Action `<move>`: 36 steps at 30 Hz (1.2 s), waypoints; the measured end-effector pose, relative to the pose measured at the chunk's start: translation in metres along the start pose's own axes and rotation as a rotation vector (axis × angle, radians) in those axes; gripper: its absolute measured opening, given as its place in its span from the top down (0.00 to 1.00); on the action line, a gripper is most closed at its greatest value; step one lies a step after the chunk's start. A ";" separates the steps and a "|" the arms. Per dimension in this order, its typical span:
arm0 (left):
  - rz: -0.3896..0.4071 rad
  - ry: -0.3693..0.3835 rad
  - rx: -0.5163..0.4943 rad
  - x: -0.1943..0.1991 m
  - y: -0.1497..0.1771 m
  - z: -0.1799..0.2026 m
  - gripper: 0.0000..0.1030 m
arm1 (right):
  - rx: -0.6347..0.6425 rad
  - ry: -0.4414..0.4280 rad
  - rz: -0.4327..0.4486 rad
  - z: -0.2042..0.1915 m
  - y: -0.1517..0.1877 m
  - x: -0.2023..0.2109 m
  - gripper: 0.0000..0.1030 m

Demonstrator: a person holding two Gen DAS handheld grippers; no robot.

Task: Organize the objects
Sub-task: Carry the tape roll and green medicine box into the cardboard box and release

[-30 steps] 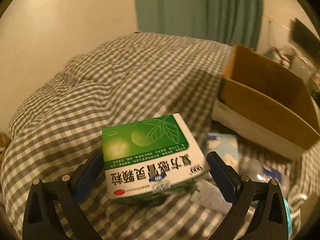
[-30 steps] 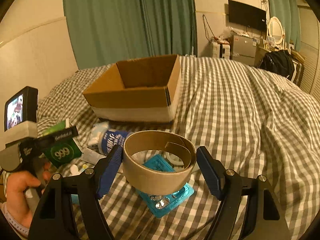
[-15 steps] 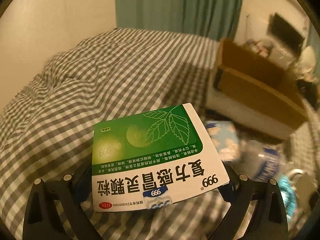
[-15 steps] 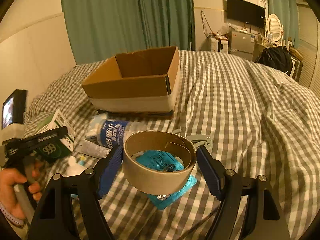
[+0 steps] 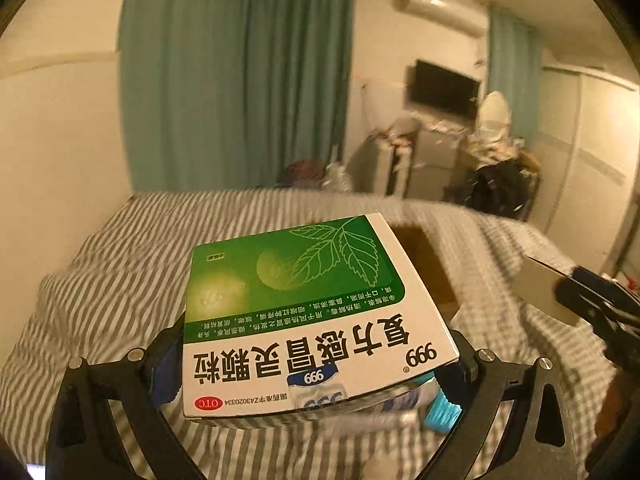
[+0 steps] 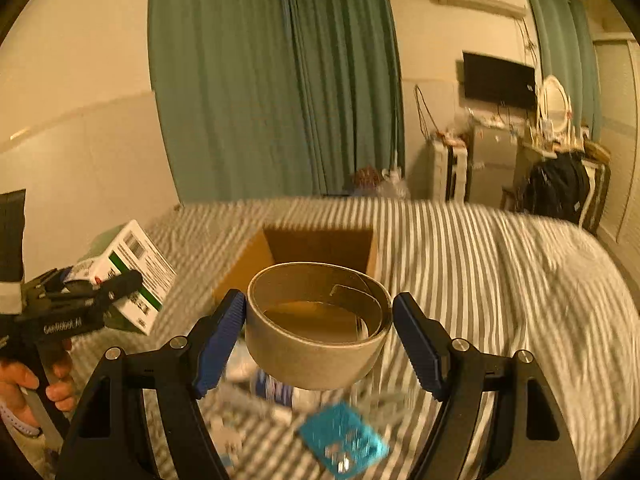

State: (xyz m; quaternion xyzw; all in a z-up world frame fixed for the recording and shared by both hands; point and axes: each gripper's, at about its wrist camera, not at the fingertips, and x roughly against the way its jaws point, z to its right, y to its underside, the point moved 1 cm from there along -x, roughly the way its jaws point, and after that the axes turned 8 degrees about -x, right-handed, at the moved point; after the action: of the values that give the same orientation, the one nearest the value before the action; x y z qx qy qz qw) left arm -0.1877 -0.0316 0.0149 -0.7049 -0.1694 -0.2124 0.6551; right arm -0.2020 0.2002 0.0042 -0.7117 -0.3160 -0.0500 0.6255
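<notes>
Bed (image 6: 500,280) w/ grey-white checked cover fills the lower half of both views, blurred. Green curtains (image 6: 280,80) hang behind it; TV (image 6: 498,76) on the far wall at right.

Cardboard box (image 6: 320,246) sits open on the bed, mid-frame in the right wrist view, just beyond the held tape roll; in the left wrist view only part of its brown inside (image 5: 432,264) shows past the medicine box.

Left gripper (image 5: 320,364) is clamped on the medicine box (image 5: 312,312), green-and-white w/ leaf print and "999" logo, held off the bed, roughly flat, printed top facing the cam. From the right wrist view the same box (image 6: 136,276) shows at left, tilted, w/ a hand (image 6: 36,384) on the gripper handle below it.

Right gripper (image 6: 320,320) holds the tape roll (image 6: 316,324), beige ring w/ open side up, blue pads on either side of it: left pad touching, right pad looks just beside the rim, contact hard to tell. Roll is in the air, above the clutter and near the cardboard box.

Small stuff on the bed under the grippers: teal blister pack (image 6: 344,444), a blue-white item (image 6: 276,388), too blurred to ID.
</notes>
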 end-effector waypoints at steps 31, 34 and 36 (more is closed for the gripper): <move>-0.033 0.114 -0.165 -0.177 -0.015 0.047 0.00 | -0.014 0.014 -0.009 0.035 -0.052 -0.177 0.02; -0.025 0.090 -0.152 -0.151 -0.017 0.047 0.00 | -0.010 -0.008 0.021 0.031 -0.062 -0.144 0.02; -0.021 0.068 -0.137 -0.132 -0.020 0.046 0.00 | -0.010 -0.020 0.032 0.029 -0.065 -0.122 0.02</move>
State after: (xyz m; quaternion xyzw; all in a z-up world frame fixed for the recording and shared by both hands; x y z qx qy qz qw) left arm -0.3072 0.0212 -0.0395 -0.7388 -0.1395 -0.2543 0.6083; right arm -0.3417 0.1808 -0.0030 -0.7202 -0.3108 -0.0343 0.6194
